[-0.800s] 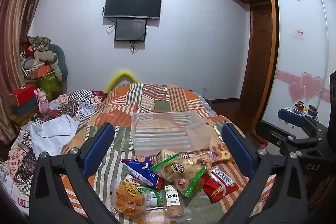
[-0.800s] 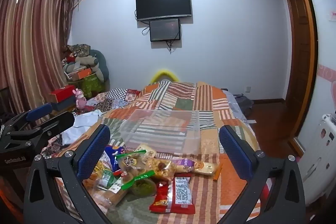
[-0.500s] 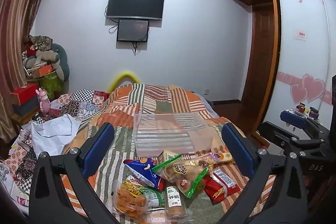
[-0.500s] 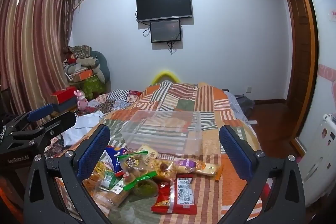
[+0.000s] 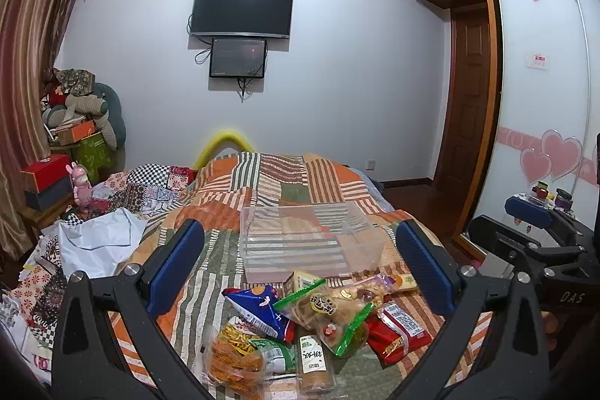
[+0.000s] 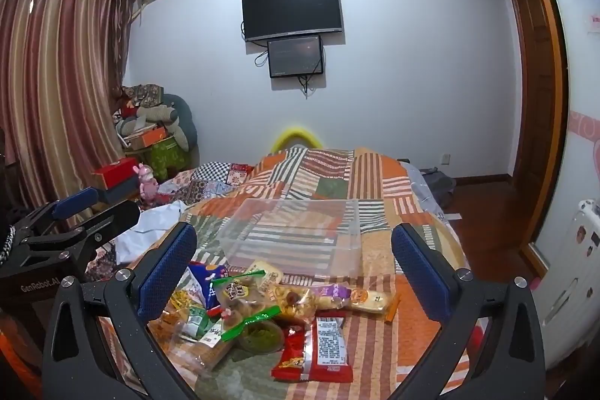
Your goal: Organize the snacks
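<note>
Partly overlapping snack packets [image 5: 322,317], labels unreadable, clear bin [image 5: 300,238] behind, left gripper [image 5: 300,272] agape

A bed with a striped patchwork quilt [image 5: 285,182] carries a clear plastic bin [image 5: 303,242], a heap of snack packets [image 5: 318,317] at its 6 o'clock, and white cloth [image 5: 97,242] at 9 o'clock.

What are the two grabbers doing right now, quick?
Left gripper: jaws wide open, holding nothing.
Right gripper: jaws wide open, holding nothing.

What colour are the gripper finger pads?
Blue, textured pads; clearest in the right wrist view.
</note>
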A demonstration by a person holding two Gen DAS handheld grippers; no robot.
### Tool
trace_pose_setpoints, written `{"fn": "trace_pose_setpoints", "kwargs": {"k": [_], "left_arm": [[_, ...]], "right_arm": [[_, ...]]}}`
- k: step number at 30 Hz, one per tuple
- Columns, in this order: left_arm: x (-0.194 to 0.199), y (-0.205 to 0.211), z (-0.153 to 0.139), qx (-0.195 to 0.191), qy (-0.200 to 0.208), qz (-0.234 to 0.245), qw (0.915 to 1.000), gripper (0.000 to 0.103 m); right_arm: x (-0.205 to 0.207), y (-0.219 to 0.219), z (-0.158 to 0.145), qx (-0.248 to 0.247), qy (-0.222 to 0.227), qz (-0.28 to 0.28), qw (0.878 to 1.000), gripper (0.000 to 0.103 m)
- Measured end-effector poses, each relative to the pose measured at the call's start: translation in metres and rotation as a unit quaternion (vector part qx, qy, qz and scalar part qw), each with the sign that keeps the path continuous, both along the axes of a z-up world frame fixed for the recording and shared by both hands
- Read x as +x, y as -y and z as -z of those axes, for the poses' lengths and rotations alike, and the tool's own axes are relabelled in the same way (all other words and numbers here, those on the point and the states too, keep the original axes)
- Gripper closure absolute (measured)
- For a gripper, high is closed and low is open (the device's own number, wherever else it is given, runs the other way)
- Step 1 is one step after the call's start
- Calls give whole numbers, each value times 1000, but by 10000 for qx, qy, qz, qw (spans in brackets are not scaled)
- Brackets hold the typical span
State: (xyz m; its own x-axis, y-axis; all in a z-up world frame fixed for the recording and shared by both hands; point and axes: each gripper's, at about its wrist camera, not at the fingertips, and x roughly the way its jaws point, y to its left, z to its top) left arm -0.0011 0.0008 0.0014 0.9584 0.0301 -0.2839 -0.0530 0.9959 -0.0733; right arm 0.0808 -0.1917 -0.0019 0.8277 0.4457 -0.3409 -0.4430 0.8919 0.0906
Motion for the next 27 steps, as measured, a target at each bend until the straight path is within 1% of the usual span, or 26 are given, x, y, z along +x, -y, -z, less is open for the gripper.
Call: {"fn": "trace_pose_setpoints", "kwargs": {"k": [27], "left_arm": [[2,2,0,-24,-14,4,10000,0]], "right_arm": [[2,4,-1,74,-21,23,10000,0]]}}
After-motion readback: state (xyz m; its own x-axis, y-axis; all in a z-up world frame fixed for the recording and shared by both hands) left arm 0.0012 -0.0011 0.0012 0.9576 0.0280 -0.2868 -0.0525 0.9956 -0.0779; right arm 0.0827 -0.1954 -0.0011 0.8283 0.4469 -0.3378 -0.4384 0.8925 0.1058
